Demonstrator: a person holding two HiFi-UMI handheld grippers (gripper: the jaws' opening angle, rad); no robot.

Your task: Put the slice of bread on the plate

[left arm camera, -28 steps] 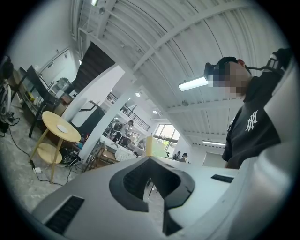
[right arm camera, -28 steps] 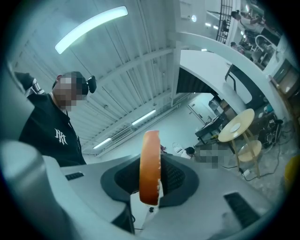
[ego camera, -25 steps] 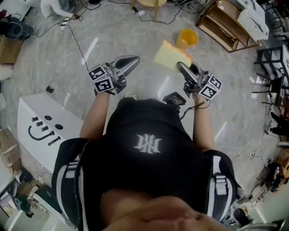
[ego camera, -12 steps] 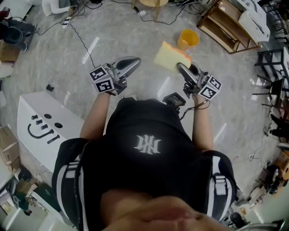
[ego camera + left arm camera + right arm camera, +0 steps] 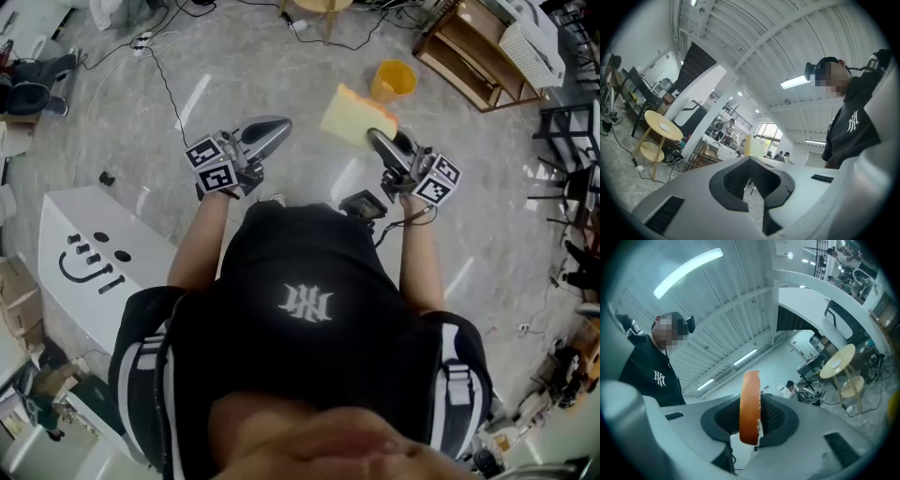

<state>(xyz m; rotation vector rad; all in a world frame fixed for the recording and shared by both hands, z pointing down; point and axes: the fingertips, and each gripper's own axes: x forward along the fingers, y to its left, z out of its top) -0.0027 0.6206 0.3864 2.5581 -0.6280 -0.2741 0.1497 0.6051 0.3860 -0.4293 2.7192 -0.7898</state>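
Observation:
A pale yellow slice of bread with an orange-brown crust is held off the floor, pinched at its near corner by my right gripper. In the right gripper view the bread stands edge-on between the dark pads, which press on it. My left gripper hovers level to the left of the bread, its jaws together and nothing in them. In its own view the left gripper has the bread just beyond its tips. A small white disc, perhaps the plate, lies on a round wooden table.
A yellow cup stands on the floor past the bread. A wooden shelf unit is at the back right, and a white box with a smiley face at the left. Cables run over the grey floor.

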